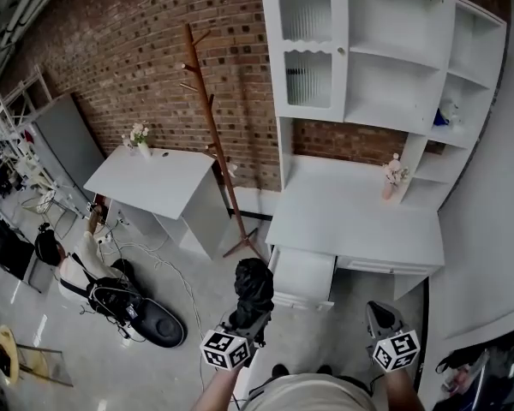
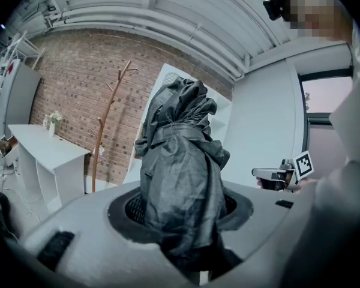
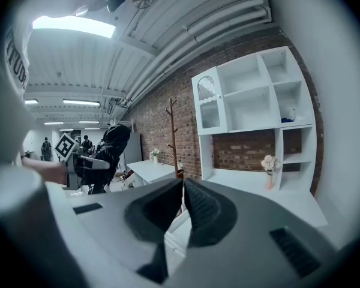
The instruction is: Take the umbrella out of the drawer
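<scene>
The umbrella, a folded black fabric one bunched into a crumpled bundle [image 2: 180, 173], is clamped in my left gripper [image 2: 181, 236]. The jaws are closed on its lower end and the rest rises upright past them. My right gripper [image 3: 183, 204] has its jaws together with nothing between them, and it is held out level beside the left one, a little apart.

From the head view, the umbrella is in the air in front of me, well clear of the white pull-out drawer [image 1: 304, 276], which stands open under the front edge of the white desk [image 1: 351, 221]. I judge the taking-out as good as done, since the umbrella is out and lifted. What seems left is carrying it off to wherever it belongs. For that I need a steady grip, because the slack fabric could slide between the pads. The empty right gripper is free to push the drawer shut.

The desk top is bare apart from a small pink vase of flowers [image 1: 392, 176] at its right. Above it sits a white shelf unit with an arched glass door [image 1: 394, 58]. A bare wooden coat stand [image 1: 212, 135] leans against the red brick wall [image 1: 128, 50], and a white side table [image 1: 150, 178] stands to its left. The floor is grey concrete [image 1: 188, 289], with a black bag [image 1: 146, 315] and loose cables on it.
</scene>
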`<action>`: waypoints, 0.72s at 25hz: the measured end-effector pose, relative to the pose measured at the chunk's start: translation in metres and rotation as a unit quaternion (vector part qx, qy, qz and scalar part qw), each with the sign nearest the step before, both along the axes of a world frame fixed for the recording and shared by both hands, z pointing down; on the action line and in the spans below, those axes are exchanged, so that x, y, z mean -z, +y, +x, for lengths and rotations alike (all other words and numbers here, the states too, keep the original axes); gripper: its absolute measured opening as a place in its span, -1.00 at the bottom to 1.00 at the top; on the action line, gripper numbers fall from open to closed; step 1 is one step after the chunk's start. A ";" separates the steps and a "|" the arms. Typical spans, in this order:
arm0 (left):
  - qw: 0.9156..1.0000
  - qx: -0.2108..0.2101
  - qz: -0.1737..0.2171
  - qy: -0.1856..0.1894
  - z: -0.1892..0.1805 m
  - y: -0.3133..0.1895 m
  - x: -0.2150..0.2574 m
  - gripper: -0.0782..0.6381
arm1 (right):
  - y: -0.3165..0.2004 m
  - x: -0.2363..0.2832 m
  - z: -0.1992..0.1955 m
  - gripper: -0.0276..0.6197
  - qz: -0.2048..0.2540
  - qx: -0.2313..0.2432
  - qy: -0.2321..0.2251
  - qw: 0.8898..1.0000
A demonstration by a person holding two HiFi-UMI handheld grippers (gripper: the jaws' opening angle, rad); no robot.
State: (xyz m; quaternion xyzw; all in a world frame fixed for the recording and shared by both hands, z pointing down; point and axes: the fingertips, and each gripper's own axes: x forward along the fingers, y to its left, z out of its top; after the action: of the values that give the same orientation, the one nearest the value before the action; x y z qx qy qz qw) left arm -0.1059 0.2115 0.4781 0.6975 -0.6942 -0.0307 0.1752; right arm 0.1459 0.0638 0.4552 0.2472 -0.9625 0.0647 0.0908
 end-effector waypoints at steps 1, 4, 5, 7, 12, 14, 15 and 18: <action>1.000 0.003 0.001 -0.001 0.001 -0.001 0.002 -0.16 | -0.003 0.001 0.001 -0.82 0.001 0.001 0.000 1.000; 1.000 0.010 0.004 -0.005 0.003 -0.002 0.006 -0.16 | -0.009 0.004 0.004 -0.82 0.005 0.006 0.000 1.000; 1.000 0.012 0.005 -0.005 0.003 -0.003 0.007 -0.16 | -0.010 0.005 0.004 -0.82 0.006 0.007 0.000 1.000; 1.000 0.016 0.007 -0.006 0.004 -0.005 0.008 -0.16 | -0.014 0.006 0.005 -0.82 0.007 0.009 -0.002 1.000; 1.000 0.025 0.007 -0.005 0.005 -0.008 0.009 -0.16 | -0.020 0.006 0.005 -0.82 0.005 0.017 -0.006 1.000; 1.000 0.028 0.007 -0.005 0.006 -0.008 0.010 -0.16 | -0.021 0.007 0.005 -0.82 0.006 0.019 -0.008 1.000; 1.000 0.029 0.007 -0.004 0.007 -0.008 0.010 -0.16 | -0.021 0.008 0.006 -0.82 0.006 0.020 -0.010 1.000; 0.999 0.031 0.007 -0.005 0.008 -0.008 0.012 -0.16 | -0.023 0.010 0.007 -0.82 0.007 0.021 -0.014 1.000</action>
State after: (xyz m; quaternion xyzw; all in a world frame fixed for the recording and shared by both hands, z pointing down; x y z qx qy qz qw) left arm -0.0979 0.2036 0.4658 0.6770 -0.7161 -0.0370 0.1658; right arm 0.1527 0.0409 0.4449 0.2266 -0.9691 0.0598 0.0773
